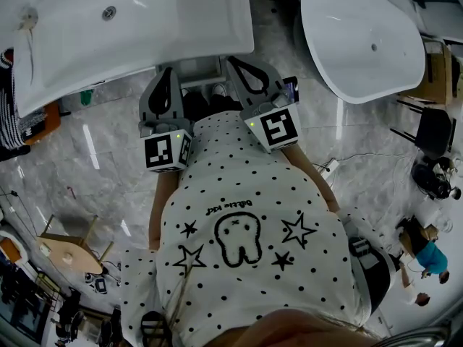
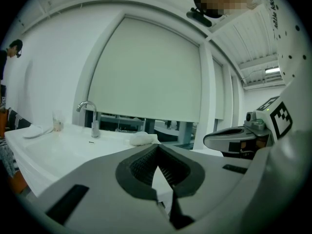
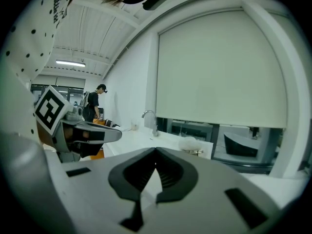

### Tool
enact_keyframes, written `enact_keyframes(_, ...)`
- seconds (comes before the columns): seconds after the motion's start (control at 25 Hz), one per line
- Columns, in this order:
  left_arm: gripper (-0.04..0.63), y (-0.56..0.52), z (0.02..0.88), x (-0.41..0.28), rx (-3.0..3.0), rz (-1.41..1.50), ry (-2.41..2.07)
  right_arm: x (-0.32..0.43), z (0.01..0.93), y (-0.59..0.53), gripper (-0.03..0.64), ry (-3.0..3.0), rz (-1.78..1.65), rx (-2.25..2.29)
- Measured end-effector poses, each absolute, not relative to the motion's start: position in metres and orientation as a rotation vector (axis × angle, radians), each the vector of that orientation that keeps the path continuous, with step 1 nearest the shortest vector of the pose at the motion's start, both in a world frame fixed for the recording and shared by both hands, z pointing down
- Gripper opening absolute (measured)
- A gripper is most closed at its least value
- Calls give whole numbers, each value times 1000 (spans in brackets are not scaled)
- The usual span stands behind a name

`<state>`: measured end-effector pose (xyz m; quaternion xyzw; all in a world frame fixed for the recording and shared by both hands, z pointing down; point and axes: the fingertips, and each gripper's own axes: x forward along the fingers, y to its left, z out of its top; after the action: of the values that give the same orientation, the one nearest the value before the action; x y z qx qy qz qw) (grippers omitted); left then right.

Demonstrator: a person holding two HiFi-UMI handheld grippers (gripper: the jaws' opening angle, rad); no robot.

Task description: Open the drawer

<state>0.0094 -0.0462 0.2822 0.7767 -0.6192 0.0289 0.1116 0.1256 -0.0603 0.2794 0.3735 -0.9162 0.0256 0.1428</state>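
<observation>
With the left tool (image 2: 157, 149) and the right tool (image 3: 155, 154) both clenched on nothing, one should be released and lowered toward the drawer (image 1: 200, 69), judged to lie at twelve o'clock under the washbasin (image 1: 210, 27), so that its front is gripped squarely before being pulled.

Upside-down print on dotted shirt (image 1: 289, 194), illegible

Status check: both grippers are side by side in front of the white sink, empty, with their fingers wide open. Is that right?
Not quite: the fingers are shut, not wide open. In the left gripper view the left gripper has its fingertips touching with nothing between them, and the right gripper view shows the same for the right gripper. The rest holds: both are empty, side by side in front of the white sink.
</observation>
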Motion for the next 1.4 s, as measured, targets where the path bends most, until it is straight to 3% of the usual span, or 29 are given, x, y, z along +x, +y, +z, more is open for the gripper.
enact_keyframes(1.4, 3, -44, 279, 11, 2291, 44, -1806, 128, 284, -61, 14, -2653, 79, 1068)
